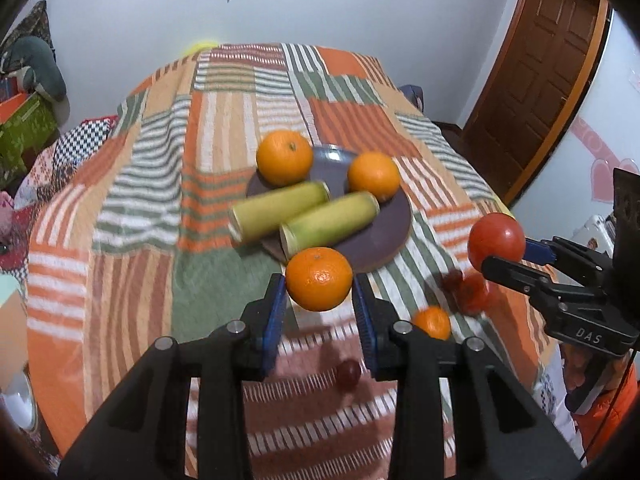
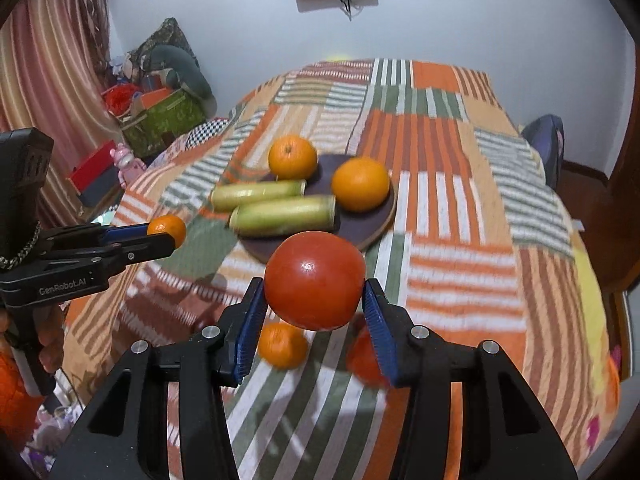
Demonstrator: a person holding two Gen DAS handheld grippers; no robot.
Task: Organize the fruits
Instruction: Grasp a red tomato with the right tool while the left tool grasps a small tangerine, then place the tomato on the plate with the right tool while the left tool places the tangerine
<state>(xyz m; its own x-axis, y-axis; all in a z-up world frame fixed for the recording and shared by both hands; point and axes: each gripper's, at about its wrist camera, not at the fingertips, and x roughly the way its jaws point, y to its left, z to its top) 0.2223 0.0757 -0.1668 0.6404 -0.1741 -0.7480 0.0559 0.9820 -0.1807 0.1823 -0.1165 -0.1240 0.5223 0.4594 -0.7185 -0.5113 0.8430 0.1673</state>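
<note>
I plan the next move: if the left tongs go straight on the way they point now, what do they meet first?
Probably the nearer green stalk on the plate. It lies just beyond the orange held in the left tongs. Depth is unclear.

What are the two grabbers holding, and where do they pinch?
The left gripper pinches a small orange by its two sides. The right gripper pinches a red tomato by its sides too.

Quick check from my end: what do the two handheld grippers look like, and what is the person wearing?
Both are black plastic, with ribbed blue pads and silver pivot screws. The left gripper reads GenRobot.AI in white and has a braided cord; the right gripper reads DAS. An orange quilted sleeve shows behind it.
</note>
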